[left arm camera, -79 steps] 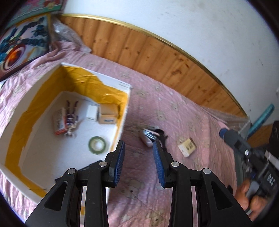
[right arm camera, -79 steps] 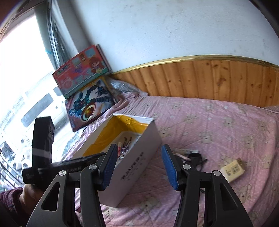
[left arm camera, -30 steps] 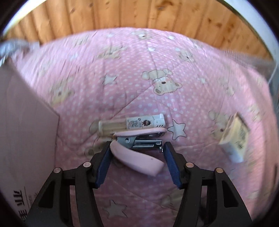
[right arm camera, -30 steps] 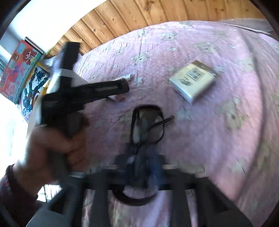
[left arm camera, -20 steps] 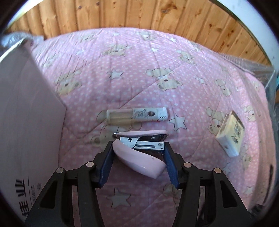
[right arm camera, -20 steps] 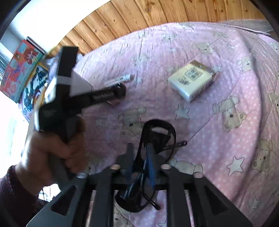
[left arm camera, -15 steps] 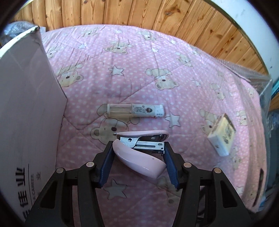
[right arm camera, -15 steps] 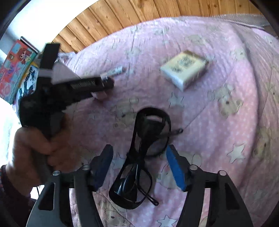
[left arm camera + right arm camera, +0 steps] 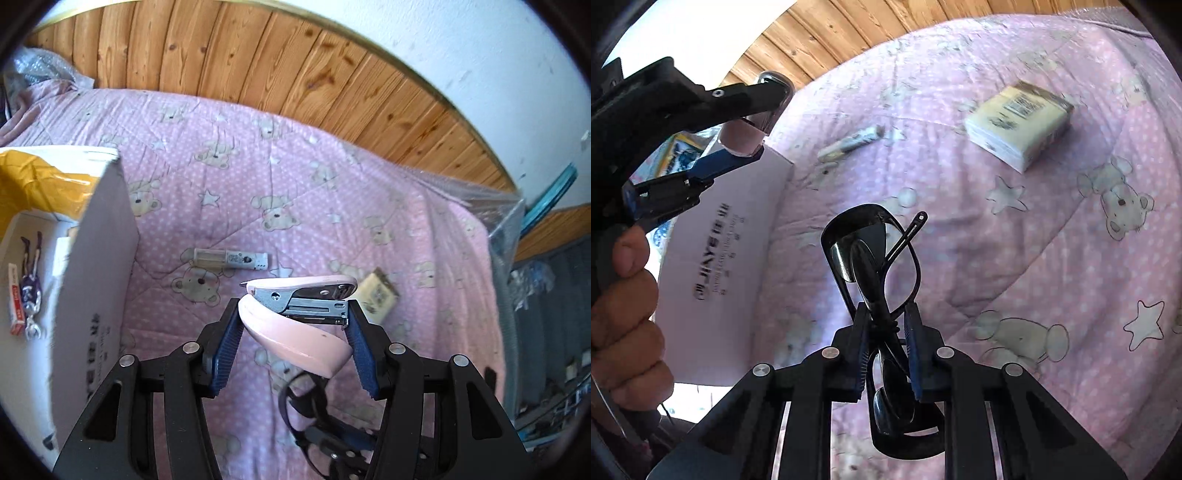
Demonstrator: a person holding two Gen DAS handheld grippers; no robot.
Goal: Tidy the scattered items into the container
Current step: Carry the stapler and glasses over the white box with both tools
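**Both claws loaded above the pink quilt**

Our left gripper [image 9: 295,332] pinched the pink stapler [image 9: 299,321] across its length, ribbed blue pads pressed against either end. That stapler had a smooth, rounded plastic shell, glossy and curved like a shoe, with a bare steel magazine showing in the gap between its two halves. We held it clear of the bedding, tilted, near the box's outer wall.

We kept our right gripper [image 9: 886,332] pressed nearly together on a pair of black glasses [image 9: 875,258]; the jaws had just snapped shut on the folded frame. Its dark lenses were shiny, its thin temple arms crossed and poked out to the right, and the lower lens hung below the pads.

We saw the container, a white cardboard box [image 9: 107,258], at the left, its flat side printed with grey lettering and its inside lined in crinkled yellow. On its floor lay a small red-and-white packet [image 9: 14,295] beside a purple keychain figure [image 9: 31,277].

We saw two things lying on the quilt [image 9: 332,184], a soft, stitched cotton printed with bears, stars and white dots: a slim glue stick [image 9: 231,258] with a clear cap, and, well apart from it, a cream rectangular packet [image 9: 1019,122] with a barcode. Behind it all ran knotty varnished wood panelling [image 9: 258,62].
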